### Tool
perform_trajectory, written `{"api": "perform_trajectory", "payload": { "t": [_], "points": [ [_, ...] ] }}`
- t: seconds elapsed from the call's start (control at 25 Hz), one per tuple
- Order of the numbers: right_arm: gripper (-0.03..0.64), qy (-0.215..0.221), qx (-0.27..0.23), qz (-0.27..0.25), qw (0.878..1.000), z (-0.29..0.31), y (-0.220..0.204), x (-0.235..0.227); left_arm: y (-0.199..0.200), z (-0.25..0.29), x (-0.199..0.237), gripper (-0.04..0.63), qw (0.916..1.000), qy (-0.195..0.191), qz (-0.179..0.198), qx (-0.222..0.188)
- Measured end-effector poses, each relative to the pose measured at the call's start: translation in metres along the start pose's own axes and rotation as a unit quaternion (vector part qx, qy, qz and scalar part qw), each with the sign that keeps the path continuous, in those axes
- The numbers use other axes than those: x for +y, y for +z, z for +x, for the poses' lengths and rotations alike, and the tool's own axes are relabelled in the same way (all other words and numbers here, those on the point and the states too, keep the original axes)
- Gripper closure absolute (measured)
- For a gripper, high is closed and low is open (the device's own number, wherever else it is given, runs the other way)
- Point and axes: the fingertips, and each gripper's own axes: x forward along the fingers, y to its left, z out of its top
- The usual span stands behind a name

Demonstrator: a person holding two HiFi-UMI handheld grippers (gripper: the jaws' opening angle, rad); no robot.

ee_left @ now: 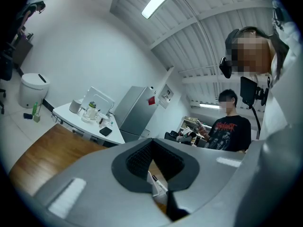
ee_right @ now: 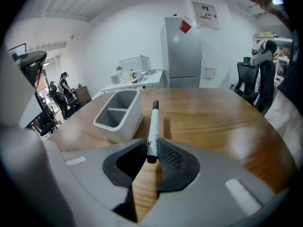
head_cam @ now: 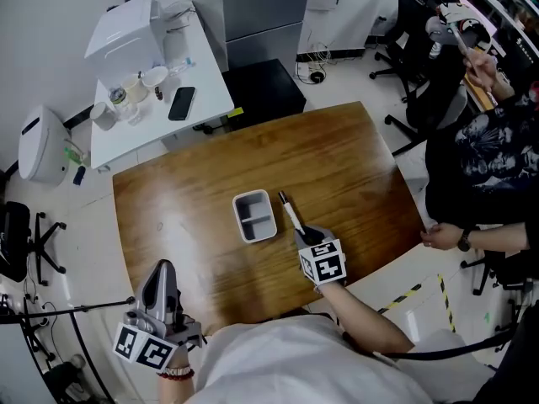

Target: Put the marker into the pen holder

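Observation:
A grey two-compartment pen holder [head_cam: 239, 214] stands mid-table on the brown wooden table [head_cam: 185, 200]. Just to its right, a white marker with a black cap [head_cam: 290, 213] points away from me. My right gripper [head_cam: 305, 236] is shut on its near end. In the right gripper view the marker [ee_right: 152, 122] sticks out forward from between the pads, tilted above the wood, with the pen holder [ee_right: 110, 124] to its left. My left gripper [head_cam: 162, 269] rests at the table's near left edge with its jaws together and nothing in them. Its own view looks toward the room [ee_left: 151, 141].
A white side table [head_cam: 210, 99] beyond the far left corner carries cups, a box and a phone [head_cam: 181, 103]. A person in black [head_cam: 480, 183] sits at the right edge with a hand near the table. Office chairs [head_cam: 413, 32] stand behind.

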Motion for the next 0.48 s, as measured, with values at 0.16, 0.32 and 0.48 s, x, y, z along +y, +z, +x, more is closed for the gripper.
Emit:
{"api": "perform_trajectory", "payload": {
  "t": [0.16, 0.32, 0.48],
  "points": [
    [0.551, 0.042, -0.044, -0.046, 0.997, -0.039, 0.036, 0.013, 0.001, 0.001, -0.004, 0.618, 1.0, -0.006, 0.001, -0.002],
    [0.551, 0.091, -0.01, -0.175, 0.98, -0.059, 0.038, 0.043, 0.0, -0.001, -0.001, 0.618, 1.0, -0.001, -0.004, -0.007],
    [0.551, 0.113, 0.047, -0.288, 0.95, -0.058, 0.016, 0.066, -0.003, -0.005, 0.001, 0.618, 0.9998, -0.002, -0.018, -0.005]
  ]
}}
